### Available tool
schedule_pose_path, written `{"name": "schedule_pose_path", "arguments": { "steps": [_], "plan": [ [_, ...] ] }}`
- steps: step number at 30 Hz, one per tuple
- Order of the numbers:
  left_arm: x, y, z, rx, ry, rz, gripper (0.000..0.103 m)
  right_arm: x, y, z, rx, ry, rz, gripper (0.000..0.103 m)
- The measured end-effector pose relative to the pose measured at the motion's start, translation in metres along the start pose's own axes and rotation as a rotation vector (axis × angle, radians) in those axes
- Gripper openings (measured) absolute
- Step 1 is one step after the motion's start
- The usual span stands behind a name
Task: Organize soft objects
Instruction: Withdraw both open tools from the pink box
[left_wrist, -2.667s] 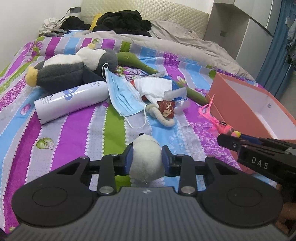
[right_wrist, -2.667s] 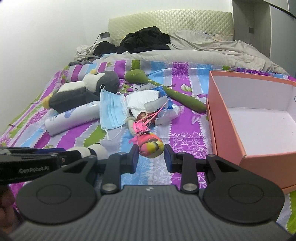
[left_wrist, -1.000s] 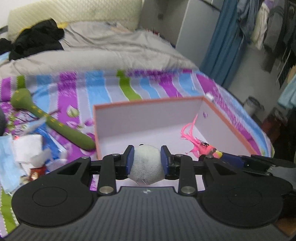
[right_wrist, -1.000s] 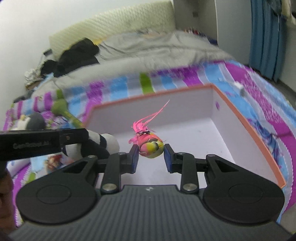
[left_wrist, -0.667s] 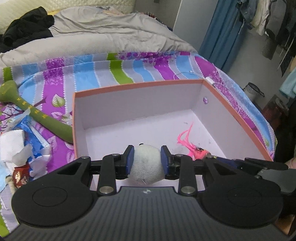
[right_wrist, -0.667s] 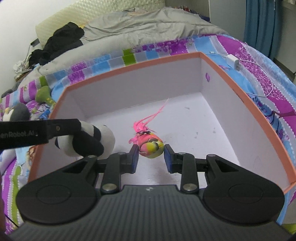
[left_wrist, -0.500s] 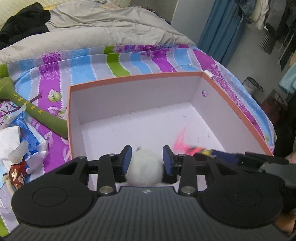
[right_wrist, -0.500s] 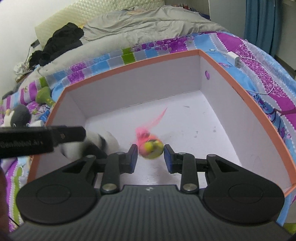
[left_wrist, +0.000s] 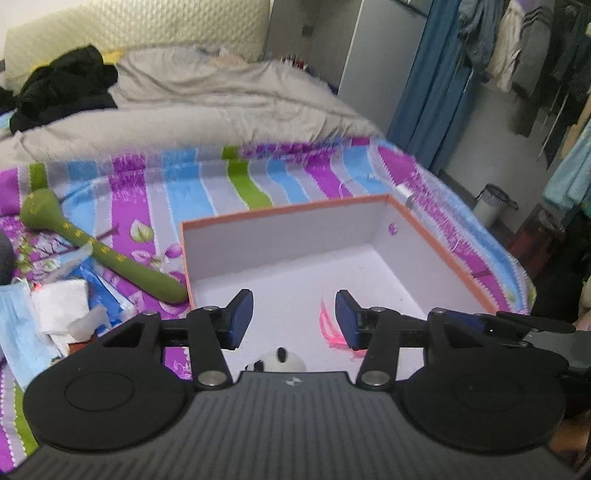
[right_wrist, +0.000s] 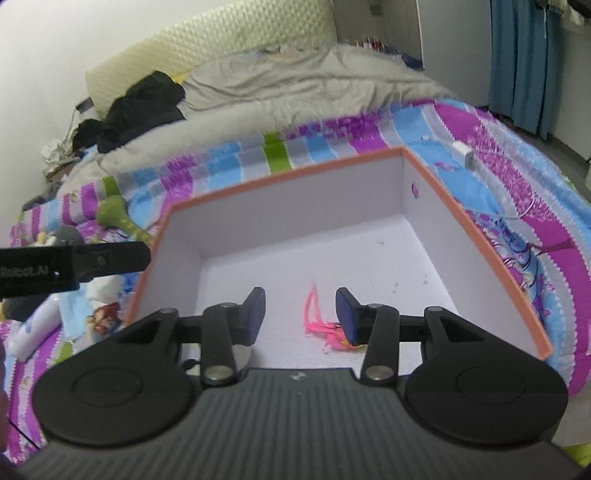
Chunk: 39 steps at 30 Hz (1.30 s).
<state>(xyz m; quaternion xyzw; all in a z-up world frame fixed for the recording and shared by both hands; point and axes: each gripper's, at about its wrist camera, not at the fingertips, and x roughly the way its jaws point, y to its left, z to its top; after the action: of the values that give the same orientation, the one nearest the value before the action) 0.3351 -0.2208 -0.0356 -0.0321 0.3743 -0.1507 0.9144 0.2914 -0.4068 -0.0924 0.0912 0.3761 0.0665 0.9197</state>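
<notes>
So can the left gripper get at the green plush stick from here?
Probably yes. The left gripper, jaws opening and empty, hangs over the box; the green stick lies on the bedspread just outside the box's left wall, uncovered on top.

both wrist views close above, facing down into box (left_wrist: 288, 218)

Most of the box (right_wrist: 480, 236) floor lies bare; panda plush (left_wrist: 277, 360) and pink feather toy (right_wrist: 325, 328) crowd its near edge.

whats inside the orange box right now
Inside the orange box: a small panda plush and a pink-feathered toy on the floor. The grippers' bodies cover its near end, so anything else there is hidden.
</notes>
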Motion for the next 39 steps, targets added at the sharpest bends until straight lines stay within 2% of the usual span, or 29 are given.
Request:
{"name": "schedule_pose_path", "arguments": {
  "steps": [10,17,19,34,39],
  "plan": [
    [-0.083,0.003,-0.020,0.008,-0.079,-0.003,0.055,-0.069,0.032,-0.010,-0.028,-0.091,0.036,0.045],
    [-0.133,0.014,-0.050,-0.014,-0.142,-0.025,0.055,-0.108,0.057,-0.027,-0.052,-0.138,0.064,0.045],
    [-0.144,0.018,-0.059,-0.024,-0.150,-0.004,0.055,-0.116,0.065,-0.034,-0.056,-0.144,0.075,0.045],
    [-0.212,0.061,-0.123,-0.060,-0.182,0.040,0.055,-0.148,0.121,-0.087,-0.116,-0.155,0.139,0.045],
    [-0.217,0.083,-0.146,-0.096,-0.155,0.058,0.055,-0.145,0.135,-0.105,-0.120,-0.142,0.180,0.045]
  ]
}}
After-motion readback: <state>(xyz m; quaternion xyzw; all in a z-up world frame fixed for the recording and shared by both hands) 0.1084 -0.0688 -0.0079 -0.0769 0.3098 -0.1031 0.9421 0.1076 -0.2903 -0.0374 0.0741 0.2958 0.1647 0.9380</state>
